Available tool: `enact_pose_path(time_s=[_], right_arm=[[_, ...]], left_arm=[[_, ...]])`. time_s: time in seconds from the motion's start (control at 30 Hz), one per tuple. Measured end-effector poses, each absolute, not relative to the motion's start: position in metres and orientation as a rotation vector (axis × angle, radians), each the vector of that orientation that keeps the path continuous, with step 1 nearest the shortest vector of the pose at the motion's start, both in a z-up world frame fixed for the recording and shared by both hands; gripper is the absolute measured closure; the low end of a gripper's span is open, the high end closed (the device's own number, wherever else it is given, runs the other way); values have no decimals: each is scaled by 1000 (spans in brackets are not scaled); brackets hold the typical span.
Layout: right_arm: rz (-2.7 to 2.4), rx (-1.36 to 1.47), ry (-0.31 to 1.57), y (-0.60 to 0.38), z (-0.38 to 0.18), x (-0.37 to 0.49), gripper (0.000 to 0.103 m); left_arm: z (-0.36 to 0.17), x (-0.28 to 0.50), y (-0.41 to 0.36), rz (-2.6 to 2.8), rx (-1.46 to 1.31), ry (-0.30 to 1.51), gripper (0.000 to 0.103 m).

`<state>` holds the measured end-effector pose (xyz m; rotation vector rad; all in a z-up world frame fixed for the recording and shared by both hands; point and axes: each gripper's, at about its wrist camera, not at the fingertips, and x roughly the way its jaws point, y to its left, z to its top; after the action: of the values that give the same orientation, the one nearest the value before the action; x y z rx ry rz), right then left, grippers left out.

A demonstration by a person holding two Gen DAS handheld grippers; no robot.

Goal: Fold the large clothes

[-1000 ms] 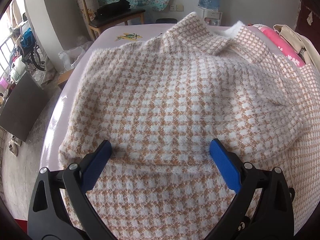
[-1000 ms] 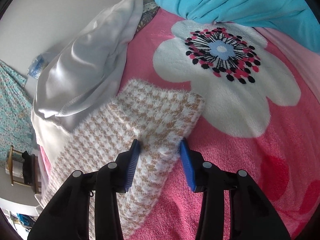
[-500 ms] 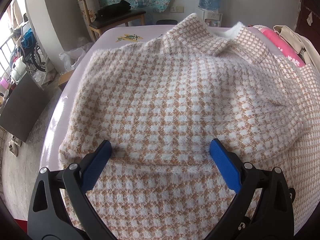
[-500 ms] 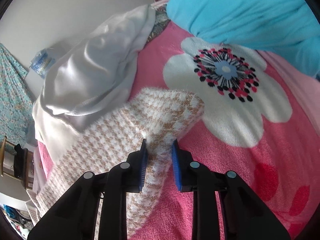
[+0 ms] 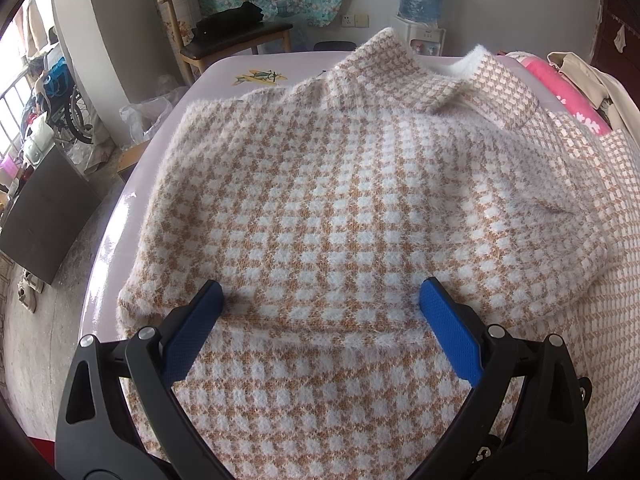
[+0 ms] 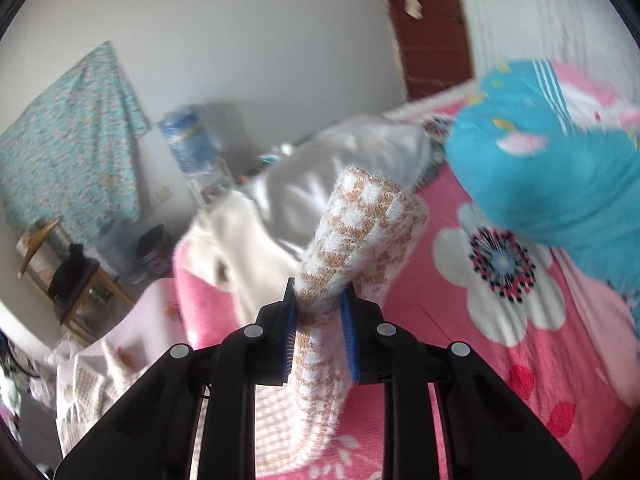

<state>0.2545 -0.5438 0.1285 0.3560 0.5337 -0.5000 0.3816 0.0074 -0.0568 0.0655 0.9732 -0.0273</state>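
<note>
A fuzzy tan-and-white checked sweater lies spread on the pale bed surface, collar at the far end. My left gripper is open, its blue pads resting wide apart on the sweater's near part. In the right wrist view my right gripper is shut on the sweater's sleeve cuff, which stands up from between the pads, lifted above the pink flowered blanket. The rest of the sleeve hangs down below the jaws.
A white garment and a blue quilt lie on the blanket beyond the cuff. A wooden chair, a water dispenser and floor clutter stand past the bed's far and left edges.
My right gripper closed on the sleeve cuff, then rose and rolled, lifting the cuff off the pink blanket. The left gripper has not moved.
</note>
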Motion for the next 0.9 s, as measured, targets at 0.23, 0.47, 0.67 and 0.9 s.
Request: enact_pose_path(time_s=[0.23,0.47,0.67,0.9], right_arm=[[-363,157,452,-446,176,261,83],[-203,89,374,-350,206,266,83],[26,19,376,-230,198,278,82],[411,-88,642,-79,106,298,35]], left_arm=[[-57,382,9,-30,59,976,8],[-41,382,22,-58,-16,975,8],[-7,351,63,-103,-109,867,8],[12,313,112,-180,-256,789,8]])
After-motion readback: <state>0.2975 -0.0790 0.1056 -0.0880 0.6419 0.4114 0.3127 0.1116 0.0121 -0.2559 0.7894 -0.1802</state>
